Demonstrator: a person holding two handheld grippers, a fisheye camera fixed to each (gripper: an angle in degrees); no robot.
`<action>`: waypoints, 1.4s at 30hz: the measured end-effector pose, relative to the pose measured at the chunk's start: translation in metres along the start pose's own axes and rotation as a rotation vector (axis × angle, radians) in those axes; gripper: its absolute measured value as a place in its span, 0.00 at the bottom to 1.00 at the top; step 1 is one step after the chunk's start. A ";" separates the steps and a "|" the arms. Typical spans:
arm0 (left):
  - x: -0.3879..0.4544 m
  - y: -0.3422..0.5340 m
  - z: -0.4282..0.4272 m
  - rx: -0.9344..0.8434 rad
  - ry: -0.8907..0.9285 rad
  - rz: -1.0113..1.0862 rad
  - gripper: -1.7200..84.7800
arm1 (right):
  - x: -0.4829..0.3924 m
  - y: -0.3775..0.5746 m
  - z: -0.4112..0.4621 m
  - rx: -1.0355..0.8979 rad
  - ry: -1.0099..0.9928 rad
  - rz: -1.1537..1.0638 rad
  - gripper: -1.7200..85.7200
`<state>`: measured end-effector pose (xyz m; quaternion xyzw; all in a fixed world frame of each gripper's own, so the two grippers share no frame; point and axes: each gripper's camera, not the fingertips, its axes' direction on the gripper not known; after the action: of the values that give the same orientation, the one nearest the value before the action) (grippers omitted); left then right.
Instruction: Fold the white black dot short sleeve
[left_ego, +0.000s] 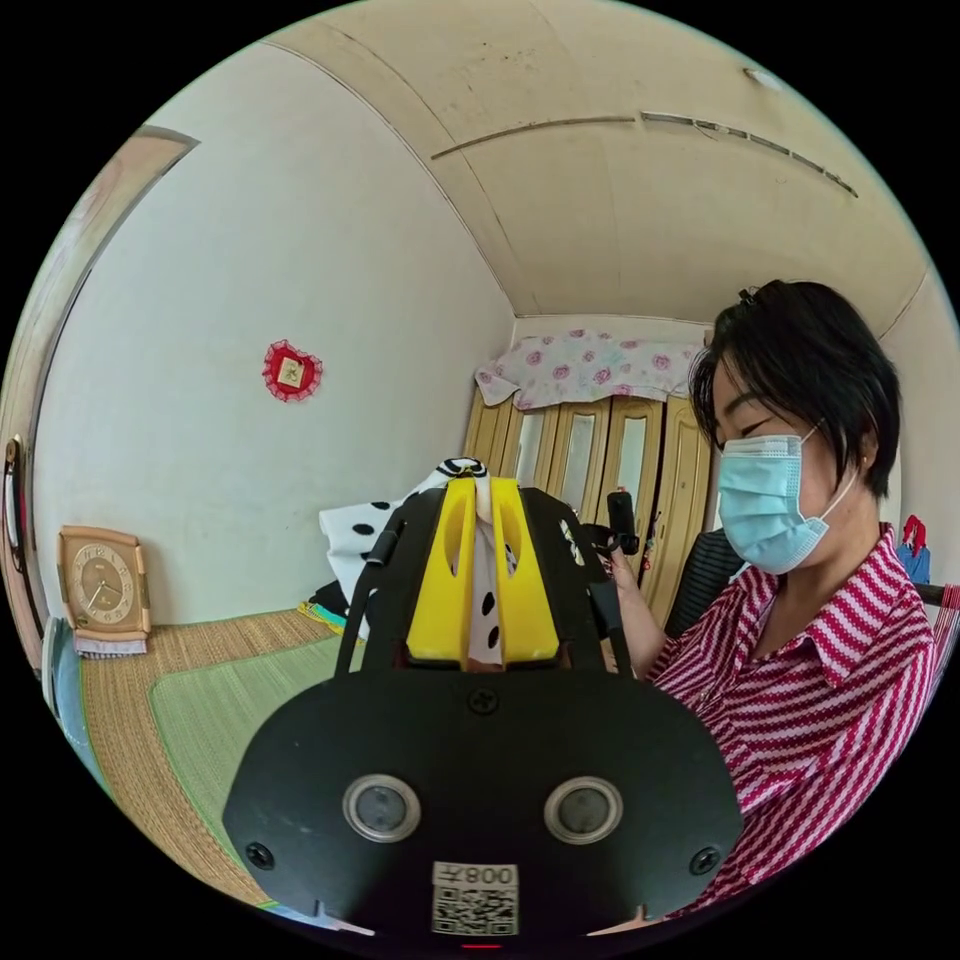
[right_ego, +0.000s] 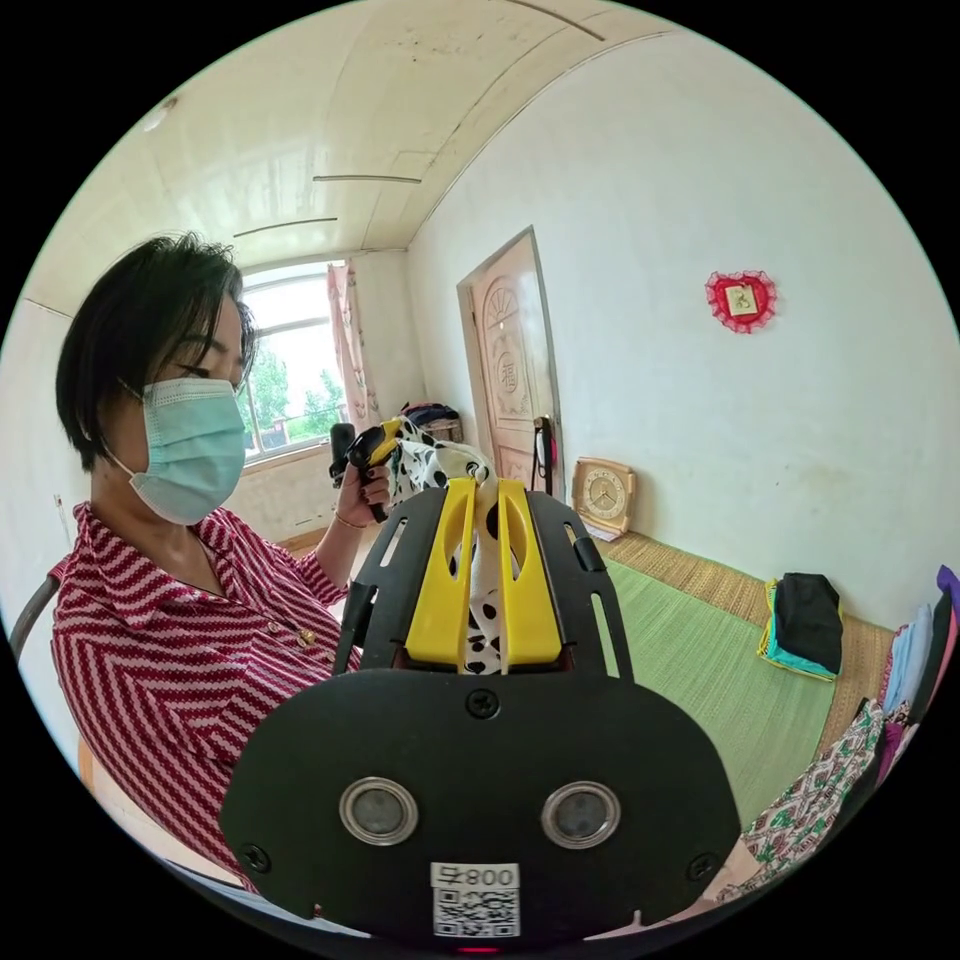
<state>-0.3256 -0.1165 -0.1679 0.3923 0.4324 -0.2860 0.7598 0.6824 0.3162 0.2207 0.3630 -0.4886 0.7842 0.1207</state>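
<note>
Both grippers pinch the dotted shirt, raised in the air.

The left gripper (left_ego: 483, 490) has its yellow jaws clamped on the white black dot short sleeve (left_ego: 487, 600); the right gripper (right_ego: 485, 485) nips the same cloth. Beyond it, at 11 o'clock, a hand (right_ego: 372, 488) grips the other handle. Farther off, the green mat (right_ego: 720, 680) at 4 o'clock and a clock (right_ego: 603, 495) against the wall.

My left gripper (left_ego: 483, 500) is showing smooth yellow plastic jaws on a matt black plastic body, pinching soft white cloth with black dots, the short sleeve (left_ego: 487, 600). My right gripper (right_ego: 486, 495) is showing the same finishes. At four o'clock in the right gripper view, a woven straw mat (right_ego: 720, 690) is looking rough and matt. The wall (right_ego: 700, 420) is appearing smooth and painted; the door (right_ego: 510, 370) is looking like glossy wood.
</note>
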 end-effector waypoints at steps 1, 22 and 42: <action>0.004 0.001 0.001 -0.002 -0.003 0.002 0.05 | -0.002 0.003 0.001 0.002 0.000 0.002 0.05; 0.097 0.017 0.029 -0.024 -0.022 0.059 0.05 | -0.026 0.041 0.000 0.027 -0.006 0.008 0.04; 0.132 0.011 0.025 -0.021 -0.006 0.110 0.05 | -0.047 0.035 -0.031 0.050 -0.026 -0.005 0.04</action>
<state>-0.2452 -0.1438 -0.2720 0.4065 0.4107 -0.2403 0.7800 0.6829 0.3333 0.1563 0.3773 -0.4695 0.7911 0.1070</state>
